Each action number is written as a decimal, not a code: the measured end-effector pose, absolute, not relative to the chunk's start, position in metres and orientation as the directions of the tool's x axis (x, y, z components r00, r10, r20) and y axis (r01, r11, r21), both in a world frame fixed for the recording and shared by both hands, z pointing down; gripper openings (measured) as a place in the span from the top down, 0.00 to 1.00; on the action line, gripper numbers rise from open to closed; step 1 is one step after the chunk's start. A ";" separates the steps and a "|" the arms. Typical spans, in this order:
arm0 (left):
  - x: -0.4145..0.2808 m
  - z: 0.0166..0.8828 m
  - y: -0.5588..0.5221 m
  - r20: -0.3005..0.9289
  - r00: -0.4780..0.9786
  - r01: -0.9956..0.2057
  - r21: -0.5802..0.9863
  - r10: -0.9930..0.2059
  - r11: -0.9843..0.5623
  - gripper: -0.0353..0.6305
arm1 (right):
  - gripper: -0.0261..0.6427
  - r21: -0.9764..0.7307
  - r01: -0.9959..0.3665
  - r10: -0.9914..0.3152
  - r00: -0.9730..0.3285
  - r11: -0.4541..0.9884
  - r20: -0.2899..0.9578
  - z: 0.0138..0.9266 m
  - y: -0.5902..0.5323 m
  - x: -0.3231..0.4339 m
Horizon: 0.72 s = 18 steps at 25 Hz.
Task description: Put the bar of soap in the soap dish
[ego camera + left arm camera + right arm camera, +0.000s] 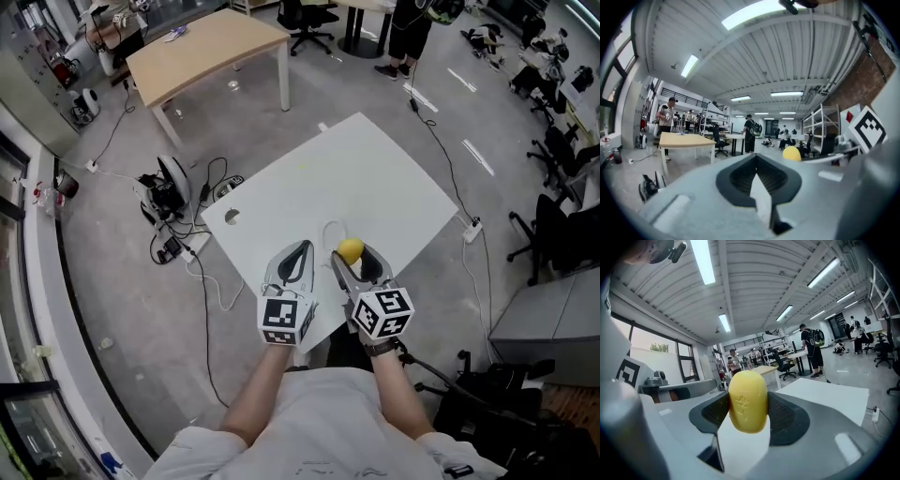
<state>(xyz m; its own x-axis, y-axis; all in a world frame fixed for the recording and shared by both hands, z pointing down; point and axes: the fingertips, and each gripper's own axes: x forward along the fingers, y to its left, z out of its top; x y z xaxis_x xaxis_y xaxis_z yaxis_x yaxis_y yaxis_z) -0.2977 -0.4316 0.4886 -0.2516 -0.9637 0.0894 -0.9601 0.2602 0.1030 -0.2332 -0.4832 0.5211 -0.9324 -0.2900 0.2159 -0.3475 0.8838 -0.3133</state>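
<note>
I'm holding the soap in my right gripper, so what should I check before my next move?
1. Bar of soap clamped in the right gripper: ok.
2. Pads grip the bar about mid-length: ok.
3. Left gripper shut, with nothing between its jaws: ok.
4. Soap dish located: cannot tell. Only a faint white outline shows on the white table beside the soap.
5. Soap over the table, not past its edge: ok.
</note>
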 end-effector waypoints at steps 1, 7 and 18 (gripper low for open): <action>-0.302 0.498 -0.440 0.119 -0.247 -0.958 0.116 -0.962 0.261 0.95 | 0.58 -0.318 -0.351 -0.284 -0.928 0.881 0.240 0.530 -0.490 -0.239; -0.319 0.551 -0.477 0.222 -0.246 -0.950 0.135 -0.943 0.280 0.95 | 0.58 -0.366 -0.370 -0.230 -0.900 0.854 0.371 0.595 -0.516 -0.258; -0.337 0.621 -0.490 0.378 -0.270 -0.923 0.161 -0.885 0.350 0.95 | 0.58 -0.371 -0.415 -0.162 -0.818 0.830 0.552 0.693 -0.541 -0.282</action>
